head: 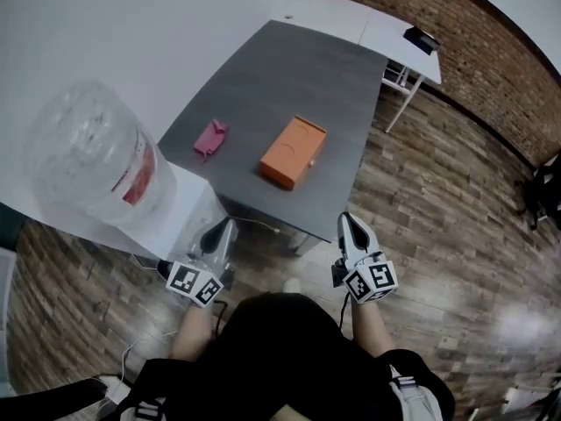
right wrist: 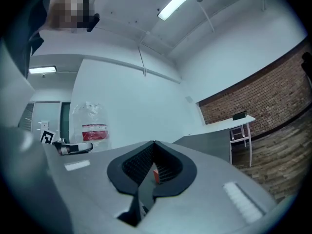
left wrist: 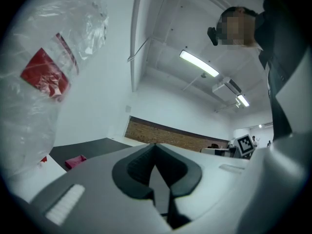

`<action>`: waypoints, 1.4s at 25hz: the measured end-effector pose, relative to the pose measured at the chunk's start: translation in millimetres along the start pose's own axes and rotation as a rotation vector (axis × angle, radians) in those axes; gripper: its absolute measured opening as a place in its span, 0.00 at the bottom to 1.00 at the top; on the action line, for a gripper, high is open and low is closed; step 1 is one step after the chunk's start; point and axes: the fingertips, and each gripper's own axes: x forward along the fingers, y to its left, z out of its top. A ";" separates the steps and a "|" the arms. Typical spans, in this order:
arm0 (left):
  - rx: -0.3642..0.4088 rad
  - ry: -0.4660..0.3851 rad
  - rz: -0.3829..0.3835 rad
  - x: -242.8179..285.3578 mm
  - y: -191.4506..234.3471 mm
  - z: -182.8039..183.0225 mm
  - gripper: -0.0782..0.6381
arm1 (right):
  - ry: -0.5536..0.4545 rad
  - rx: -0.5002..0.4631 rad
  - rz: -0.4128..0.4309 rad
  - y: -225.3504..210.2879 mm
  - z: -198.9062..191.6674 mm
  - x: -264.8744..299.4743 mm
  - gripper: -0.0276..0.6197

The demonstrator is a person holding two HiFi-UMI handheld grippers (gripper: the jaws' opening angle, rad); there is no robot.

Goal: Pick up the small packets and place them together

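Head view: one pink packet (head: pixel 210 138) and one orange box (head: pixel 293 152) lie on the dark grey tabletop (head: pixel 263 77), near each other but apart, two items in all. Both have their long axis running near to far, tilted slightly right. Both grippers hang off the near edge, short of the tabletop. Left gripper (head: pixel 228 226) has the pink packet straight ahead of it and is the closer one to it; right gripper (head: pixel 345 219) has the orange box ahead and to its left. Fingers clenched on both, holding nothing. Judgement: reach forward and release the fingers before any pick.
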 end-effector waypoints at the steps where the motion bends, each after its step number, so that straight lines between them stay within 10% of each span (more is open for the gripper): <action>1: 0.010 0.003 0.005 7.9 -0.1 -0.9 0.11 | 0.002 0.001 0.005 -5.9 0.0 3.9 0.05; 35: 0.065 0.267 -0.159 208.9 63.8 -78.4 0.11 | 0.236 -0.130 -0.093 -108.3 -49.2 115.3 0.05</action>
